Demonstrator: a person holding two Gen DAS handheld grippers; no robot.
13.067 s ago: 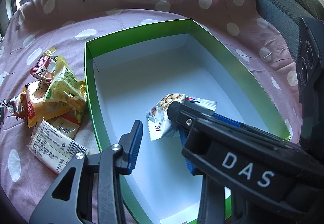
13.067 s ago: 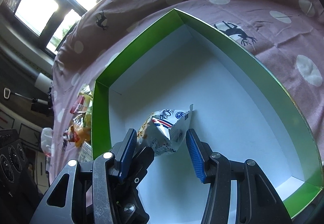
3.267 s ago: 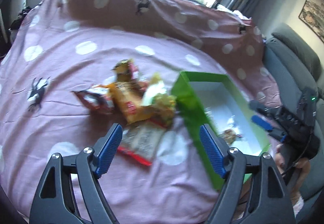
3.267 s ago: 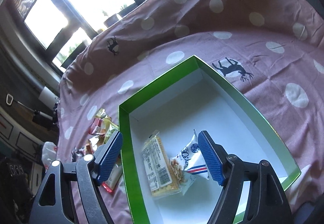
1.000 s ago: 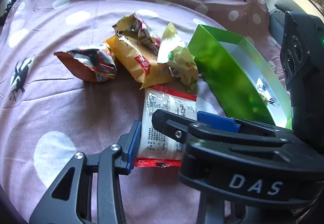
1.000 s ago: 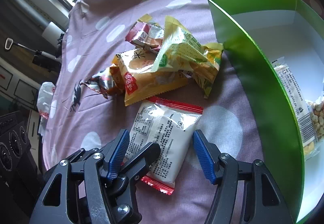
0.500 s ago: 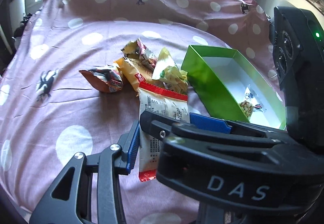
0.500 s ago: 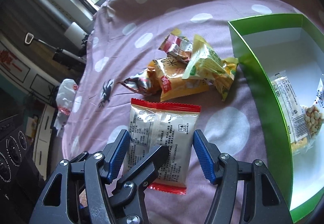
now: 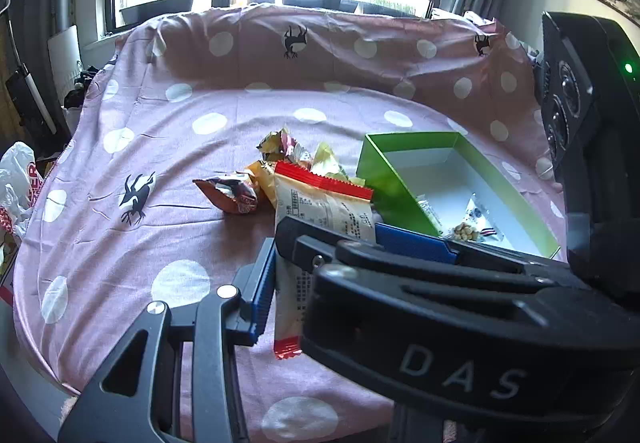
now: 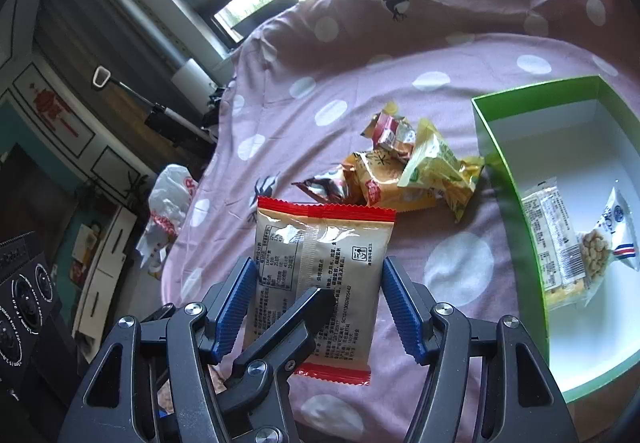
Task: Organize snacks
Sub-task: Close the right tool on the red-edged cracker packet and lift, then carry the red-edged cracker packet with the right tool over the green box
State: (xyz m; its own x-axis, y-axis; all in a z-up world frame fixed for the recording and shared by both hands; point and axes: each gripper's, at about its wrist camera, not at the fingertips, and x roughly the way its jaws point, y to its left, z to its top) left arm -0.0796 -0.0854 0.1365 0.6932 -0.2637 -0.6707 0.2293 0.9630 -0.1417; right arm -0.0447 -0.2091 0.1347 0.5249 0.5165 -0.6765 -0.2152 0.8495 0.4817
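My left gripper [image 9: 316,263] is shut on a beige snack packet with red ends [image 9: 324,207], held upright above the cloth. My right gripper [image 10: 318,303] also grips it, its blue pads against the packet's two side edges [image 10: 320,267]. A green box with a white inside [image 10: 516,203] sits to the right and holds a flat cracker packet [image 10: 556,239] and a peanut bag [image 10: 608,239]. The box also shows in the left wrist view [image 9: 380,175]. A pile of loose snack packets [image 10: 404,171] lies on the cloth left of the box.
A pink polka-dot cloth with deer prints [image 9: 180,147] covers the table and a raised back edge. A brown-red packet [image 9: 232,195] lies at the pile's left. A white plastic bag [image 10: 172,199] sits beyond the table's left edge. Windows are behind.
Both grippers have lifted the beige packet off the cloth and raised it higher; the table and box look farther away than half a second ago.
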